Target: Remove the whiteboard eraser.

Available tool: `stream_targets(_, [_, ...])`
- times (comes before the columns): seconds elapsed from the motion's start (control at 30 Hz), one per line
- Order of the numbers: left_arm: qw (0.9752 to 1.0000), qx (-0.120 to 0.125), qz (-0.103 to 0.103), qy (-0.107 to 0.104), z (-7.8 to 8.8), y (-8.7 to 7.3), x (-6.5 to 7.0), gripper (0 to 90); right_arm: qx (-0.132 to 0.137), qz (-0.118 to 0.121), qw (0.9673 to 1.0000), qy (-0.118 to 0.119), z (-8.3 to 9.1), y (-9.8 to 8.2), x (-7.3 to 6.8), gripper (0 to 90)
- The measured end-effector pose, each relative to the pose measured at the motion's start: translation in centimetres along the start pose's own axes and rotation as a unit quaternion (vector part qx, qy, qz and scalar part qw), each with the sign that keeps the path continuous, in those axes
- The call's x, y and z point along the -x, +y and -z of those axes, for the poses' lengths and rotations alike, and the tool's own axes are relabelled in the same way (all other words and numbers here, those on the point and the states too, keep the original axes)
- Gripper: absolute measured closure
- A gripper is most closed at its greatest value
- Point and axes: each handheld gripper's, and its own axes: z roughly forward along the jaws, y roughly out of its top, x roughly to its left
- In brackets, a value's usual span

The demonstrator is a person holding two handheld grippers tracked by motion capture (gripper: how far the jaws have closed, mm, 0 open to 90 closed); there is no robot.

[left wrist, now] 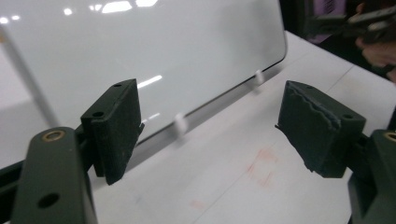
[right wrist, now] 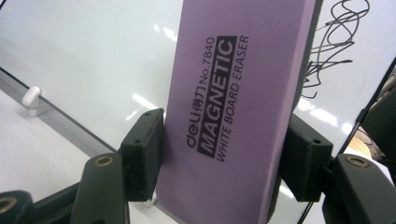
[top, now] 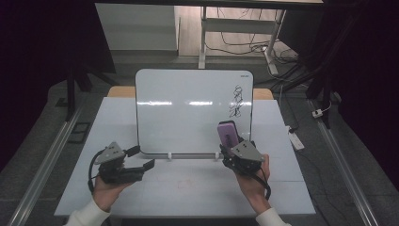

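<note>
Purple eraser (right wrist: 233, 107) clamped upright in right gripper (top: 237, 149) jaws, low before whiteboard (top: 188, 108) under scribble (top: 237, 101): lift, press felt flat w/ even strokes; left gripper (top: 136, 168) wide open, empty.

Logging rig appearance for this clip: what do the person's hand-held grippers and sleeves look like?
Both hand-held grippers, left and right, are black, each topped by a grey three-cornered plate with a black cable trailing. Jaws are blocky black pads on arms with brass-coloured rivets. The sleeves are white.

Purple whiteboard eraser (right wrist: 233, 107) upright before scribbled whiteboard (top: 188, 110), clamped in right gripper (top: 234, 146).
</note>
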Motion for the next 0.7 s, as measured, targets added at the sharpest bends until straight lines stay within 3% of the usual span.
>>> stream_targets(0.17, [0.9998, -0.008, 0.004, 0.019, 1.4, -1.7, -1.3, 22.9, 0.004, -0.001, 1.0, 0.001, 0.1, 0.1, 0.3, 38.4])
stream_targets(0.4, [0.9993, -0.023, -0.016, 0.027, 2.0, -2.7, -1.7, 22.7, 0.013, -0.008, 0.9998, 0.008, 0.5, 0.2, 1.2, 38.5])
stream_targets(0.7, [0.9986, -0.041, 0.002, 0.034, 1.5, -3.3, -2.7, 22.6, 0.018, -0.036, 0.9991, 0.013, 0.6, 0.4, 2.7, 38.5])
